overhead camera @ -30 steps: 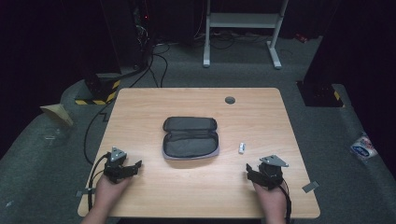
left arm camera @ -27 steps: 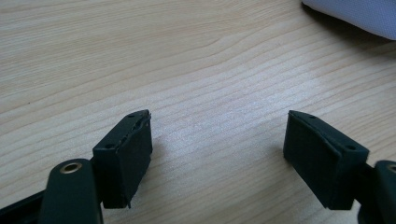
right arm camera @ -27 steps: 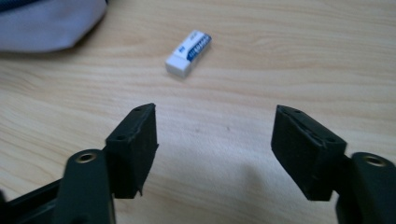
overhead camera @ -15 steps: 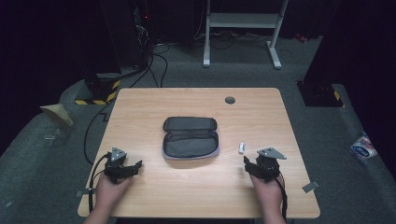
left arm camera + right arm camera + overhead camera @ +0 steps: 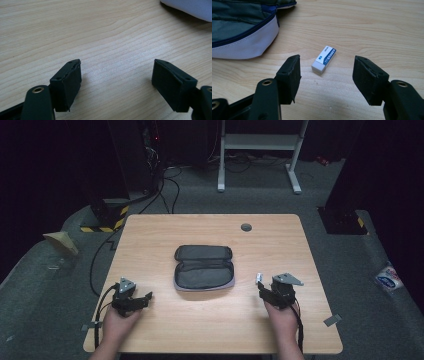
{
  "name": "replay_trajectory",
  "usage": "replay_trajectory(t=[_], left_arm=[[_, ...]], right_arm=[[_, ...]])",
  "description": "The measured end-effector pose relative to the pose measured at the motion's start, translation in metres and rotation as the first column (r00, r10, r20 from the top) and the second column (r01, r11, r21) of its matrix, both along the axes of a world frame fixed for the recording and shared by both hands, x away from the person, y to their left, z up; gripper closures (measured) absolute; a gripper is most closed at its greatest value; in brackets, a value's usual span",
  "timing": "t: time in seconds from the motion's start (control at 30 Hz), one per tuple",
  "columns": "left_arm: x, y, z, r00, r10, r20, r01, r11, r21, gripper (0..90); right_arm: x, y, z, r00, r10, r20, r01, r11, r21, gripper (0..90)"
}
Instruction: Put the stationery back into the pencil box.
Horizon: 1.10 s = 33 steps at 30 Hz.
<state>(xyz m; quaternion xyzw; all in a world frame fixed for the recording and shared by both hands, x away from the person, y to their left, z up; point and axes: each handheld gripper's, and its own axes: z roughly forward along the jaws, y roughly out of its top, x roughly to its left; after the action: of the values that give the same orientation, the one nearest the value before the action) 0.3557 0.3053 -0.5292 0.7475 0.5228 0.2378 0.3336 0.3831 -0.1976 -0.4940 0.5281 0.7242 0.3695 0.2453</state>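
White eraser (image 5: 324, 59) lay on the bench (image 5: 210, 330) just right of the pencil case (image 5: 204, 267). Right gripper (image 5: 325, 75), closing, stood spread and empty just short of the eraser; left gripper (image 5: 116, 83) spread, empty.

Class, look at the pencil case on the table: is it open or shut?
Open. The pencil case lies unzipped, lid folded back flat, dark lining showing. Whether anything lies inside, cannot tell.
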Motion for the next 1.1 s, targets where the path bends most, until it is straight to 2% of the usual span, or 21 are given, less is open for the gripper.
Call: replay_trajectory(t=[0.13, 0.3, 0.43, 0.63, 0.73, 1.1], left_arm=[[0.001, 0.0, 0.0, 1.0, 0.001, 0.0, -0.001, 1.0, -0.001, 24.3], [0.0, 0.0, 0.0, 1.0, 0.006, 0.001, -0.006, 1.0, -0.001, 24.6], [0.0, 0.0, 0.0, 1.0, 0.008, 0.0, -0.008, 1.0, -0.002, 25.2], [0.0, 0.0, 0.0, 0.9999, 0.011, 0.001, -0.01, 0.9999, -0.002, 25.7], [-0.001, 0.0, 0.0, 0.9999, 0.011, 0.001, -0.011, 0.9999, -0.002, 26.0], [-0.002, 0.001, 0.0, 0.9999, 0.014, 0.003, -0.014, 0.9999, 0.001, 26.7]], right_arm=[[0.005, 0.0, -0.001, 0.9999, -0.009, -0.008, 0.009, 0.9999, 0.009, 40.2], [0.014, 0.004, -0.001, 0.9999, 0.006, -0.012, -0.006, 0.9999, 0.013, 41.9], [0.025, 0.009, -0.001, 0.9997, 0.023, -0.008, -0.023, 0.9995, -0.02, 44.2], [0.038, 0.009, -0.004, 0.9994, 0.018, -0.029, -0.018, 0.9998, -0.004, 45.2], [0.043, 0.011, -0.008, 0.9986, 0.022, -0.048, -0.023, 0.9996, -0.015, 45.6], [0.048, 0.017, -0.016, 0.9964, 0.032, -0.079, -0.036, 0.9979, -0.054, 49.6]])
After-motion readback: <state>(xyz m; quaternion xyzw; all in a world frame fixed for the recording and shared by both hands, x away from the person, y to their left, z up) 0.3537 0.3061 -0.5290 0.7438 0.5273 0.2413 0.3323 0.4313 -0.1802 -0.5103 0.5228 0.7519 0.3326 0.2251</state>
